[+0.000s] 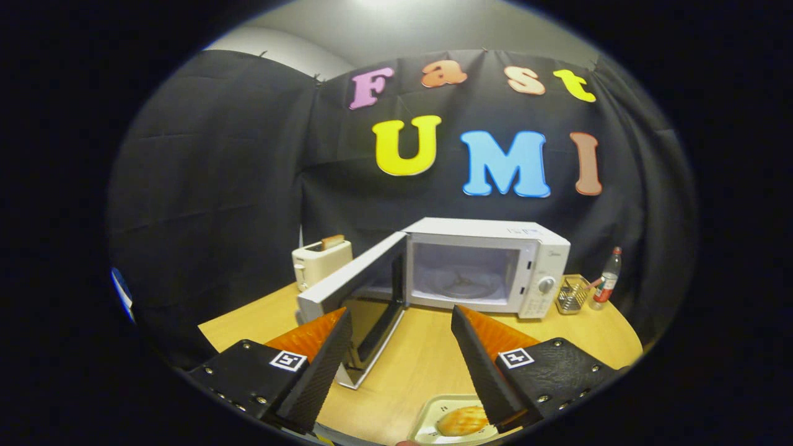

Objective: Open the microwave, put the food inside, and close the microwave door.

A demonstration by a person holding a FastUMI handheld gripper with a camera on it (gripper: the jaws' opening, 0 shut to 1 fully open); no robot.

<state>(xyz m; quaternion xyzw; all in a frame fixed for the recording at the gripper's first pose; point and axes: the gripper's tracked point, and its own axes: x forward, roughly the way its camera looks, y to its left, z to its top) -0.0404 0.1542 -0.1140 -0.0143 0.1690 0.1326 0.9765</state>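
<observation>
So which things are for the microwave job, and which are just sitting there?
For the job:
microwave, with its door open
food on its tray, low between the fingers
gripper, open, holding nothing

Just sitting there:
toaster, left of the microwave
wire basket and bottle, to its right

Toaster (pixel 321 262) left of wire basket (pixel 572 295), bottle (pixel 607 280) on wooden table (pixel 427 353).

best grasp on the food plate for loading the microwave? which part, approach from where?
Judging by its pose, take the plate by its near rim, coming from the near table edge. It lies flat on the table, the food on it, so only the thin raised rim is free. Gripper is open above it; microwave door already open.
</observation>
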